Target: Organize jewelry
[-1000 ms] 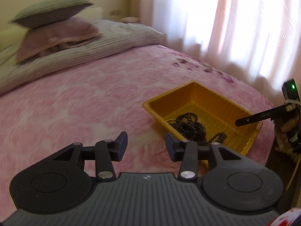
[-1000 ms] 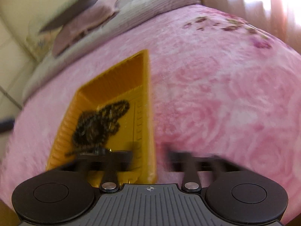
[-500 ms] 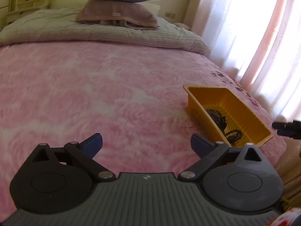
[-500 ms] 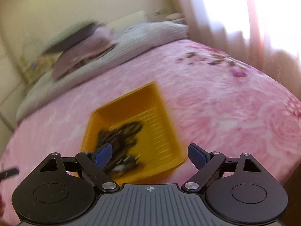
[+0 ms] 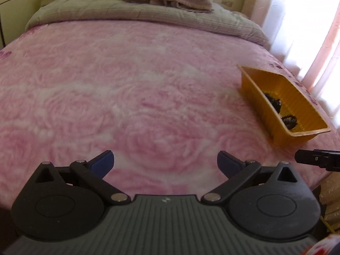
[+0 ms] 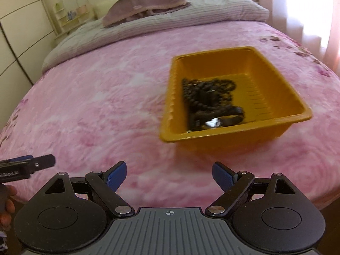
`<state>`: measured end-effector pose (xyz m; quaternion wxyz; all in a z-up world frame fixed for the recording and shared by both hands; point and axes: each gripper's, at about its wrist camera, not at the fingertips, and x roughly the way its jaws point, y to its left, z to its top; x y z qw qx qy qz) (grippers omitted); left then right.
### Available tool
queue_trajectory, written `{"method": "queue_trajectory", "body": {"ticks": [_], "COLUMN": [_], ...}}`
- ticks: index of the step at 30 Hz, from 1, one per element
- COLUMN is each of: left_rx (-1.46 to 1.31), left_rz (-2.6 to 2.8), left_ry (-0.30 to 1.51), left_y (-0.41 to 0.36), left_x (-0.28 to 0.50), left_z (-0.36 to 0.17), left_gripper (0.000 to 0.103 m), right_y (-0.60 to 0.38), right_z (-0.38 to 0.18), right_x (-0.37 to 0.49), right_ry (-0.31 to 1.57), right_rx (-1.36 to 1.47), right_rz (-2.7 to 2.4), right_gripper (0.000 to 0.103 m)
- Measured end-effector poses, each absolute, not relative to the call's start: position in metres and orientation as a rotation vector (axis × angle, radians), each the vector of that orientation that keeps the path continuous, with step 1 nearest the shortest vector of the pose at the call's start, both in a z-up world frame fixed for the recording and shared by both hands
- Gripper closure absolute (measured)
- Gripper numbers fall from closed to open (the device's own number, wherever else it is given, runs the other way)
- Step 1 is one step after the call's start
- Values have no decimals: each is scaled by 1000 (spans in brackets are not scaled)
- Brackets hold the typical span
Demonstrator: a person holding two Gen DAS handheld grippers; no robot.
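Right wrist view gives us no writing we can read; the lettering on the left gripper's [image 6: 27, 165] side is too blurred. Our right gripper [image 6: 169, 175] has its jaws spread, empty. Left jaws have just been opening, now wide, nothing between. Dark beaded jewelry [image 6: 209, 104] lies in the yellow tray [image 6: 231, 52] on the pink bed [image 6: 95, 106].

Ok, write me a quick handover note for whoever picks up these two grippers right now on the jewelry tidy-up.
Left gripper: jaws have just been opening, now wide, nothing between them, over bare pink bedspread.
Right gripper: open, empty, short of the yellow tray.
Jewelry: the dark bead chains lie heaped inside the tray, with a dark band and something shiny at the near end. The tray sits on the bed near the curtain side.
Done: all the jewelry in view is in the tray.
Left: no loose pieces show on the bedspread; check outside these views before stopping.
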<state>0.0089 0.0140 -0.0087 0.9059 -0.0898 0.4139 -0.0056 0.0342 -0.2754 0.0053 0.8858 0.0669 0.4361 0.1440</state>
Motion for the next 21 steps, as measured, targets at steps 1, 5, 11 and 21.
{"method": "queue_trajectory", "body": {"ticks": [1, 5, 11, 21], "left_rx": [-180, -130, -114, -148], "left_rz": [-6, 4, 0, 24], "left_ry": [859, 849, 861, 877], "left_y": [13, 6, 1, 6], "left_x": [8, 3, 0, -1], "left_z": [-9, -7, -10, -13], "left_gripper": [1, 1, 0, 0], "right_y": [-273, -263, -251, -238], "right_z": [5, 5, 4, -2], "right_x": [34, 34, 31, 27], "right_ry": [909, 912, 915, 921], "right_rx": [132, 109, 107, 83], "right_rz": [299, 299, 292, 304], "right_gripper": [16, 16, 16, 16]}}
